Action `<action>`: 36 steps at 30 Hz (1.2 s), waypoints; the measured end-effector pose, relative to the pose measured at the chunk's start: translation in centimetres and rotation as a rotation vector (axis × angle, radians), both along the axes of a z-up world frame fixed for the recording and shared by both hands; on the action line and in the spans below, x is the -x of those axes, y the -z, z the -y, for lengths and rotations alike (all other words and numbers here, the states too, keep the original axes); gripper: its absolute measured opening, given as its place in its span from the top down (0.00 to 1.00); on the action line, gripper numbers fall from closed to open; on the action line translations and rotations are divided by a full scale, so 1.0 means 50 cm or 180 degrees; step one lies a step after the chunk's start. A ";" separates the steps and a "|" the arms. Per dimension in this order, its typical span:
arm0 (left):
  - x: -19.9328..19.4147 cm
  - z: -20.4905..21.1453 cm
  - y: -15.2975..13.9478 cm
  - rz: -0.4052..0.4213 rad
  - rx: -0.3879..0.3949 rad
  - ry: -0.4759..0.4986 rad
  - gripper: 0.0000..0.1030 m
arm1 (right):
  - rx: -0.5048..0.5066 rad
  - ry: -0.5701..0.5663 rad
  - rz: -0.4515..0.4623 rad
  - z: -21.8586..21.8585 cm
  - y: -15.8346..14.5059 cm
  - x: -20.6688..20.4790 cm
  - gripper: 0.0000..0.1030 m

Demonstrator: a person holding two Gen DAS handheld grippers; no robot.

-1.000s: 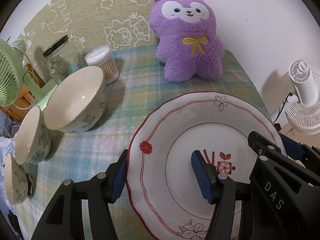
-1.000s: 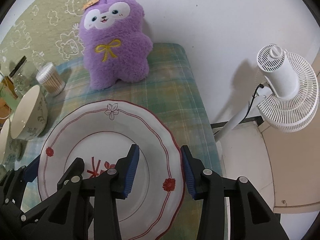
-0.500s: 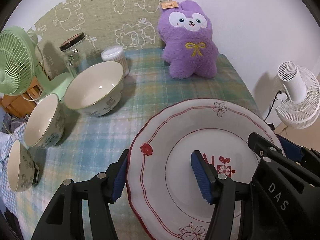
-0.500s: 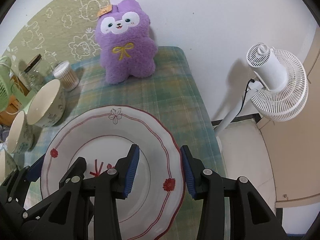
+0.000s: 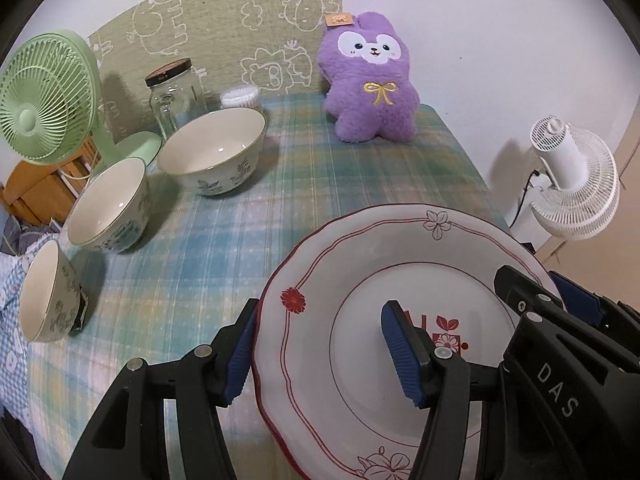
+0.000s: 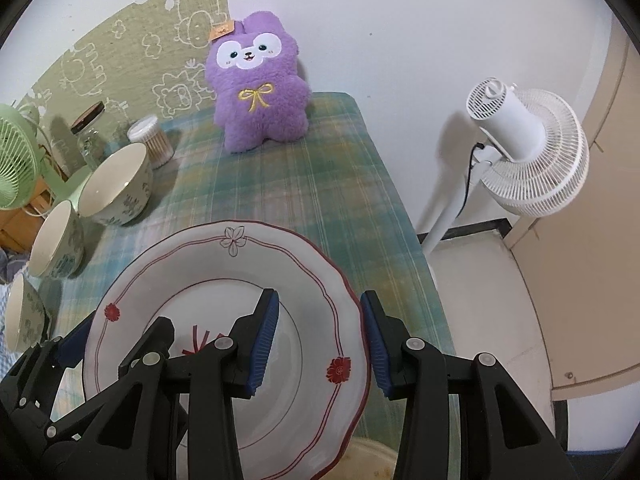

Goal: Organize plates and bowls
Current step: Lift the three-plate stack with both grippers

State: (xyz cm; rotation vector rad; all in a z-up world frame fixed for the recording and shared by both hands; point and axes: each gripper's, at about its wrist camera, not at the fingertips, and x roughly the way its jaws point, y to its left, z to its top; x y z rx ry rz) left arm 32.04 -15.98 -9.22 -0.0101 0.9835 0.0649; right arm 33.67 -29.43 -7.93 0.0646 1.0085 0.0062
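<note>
Left hand-held gripper (image 5: 320, 354) and right hand-held gripper (image 6: 318, 338) each clamp plate (image 5: 360, 256) rim, opposite sides, jaws part-open.

Black fingers (image 5: 240, 360), ribbed blue pads (image 5: 400, 356)

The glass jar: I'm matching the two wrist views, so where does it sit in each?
Left wrist: jar upper left, behind the largest bowl.
Right wrist: jar at the far left edge, partly cut off behind that bowl.
Shared landmark: purple plush.
</note>
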 end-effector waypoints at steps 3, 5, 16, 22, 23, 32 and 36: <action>0.023 0.002 -0.005 0.0016 0.0009 0.0026 0.41 | 0.0004 0.0025 0.0014 0.002 -0.006 0.027 0.55; 0.039 0.003 -0.008 0.0033 0.0016 0.0050 0.41 | 0.0014 0.0038 0.0028 0.003 -0.010 0.042 0.55; 0.108 0.017 -0.023 0.0097 0.0064 0.0203 0.41 | 0.0063 0.0171 0.0109 0.019 -0.032 0.132 0.55; 0.149 0.027 -0.016 0.0094 0.0081 0.0302 0.41 | 0.0081 0.0276 0.0105 0.031 -0.027 0.185 0.55; 0.157 0.029 -0.015 0.0097 0.0076 0.0318 0.41 | 0.0085 0.0289 0.0106 0.032 -0.027 0.194 0.55; 0.227 0.049 -0.001 0.0067 0.0087 0.0410 0.41 | 0.0108 0.0383 0.0069 0.052 -0.017 0.271 0.55; 0.244 0.057 0.014 0.0004 0.0133 0.0397 0.41 | 0.0134 0.0391 0.0015 0.061 -0.004 0.290 0.55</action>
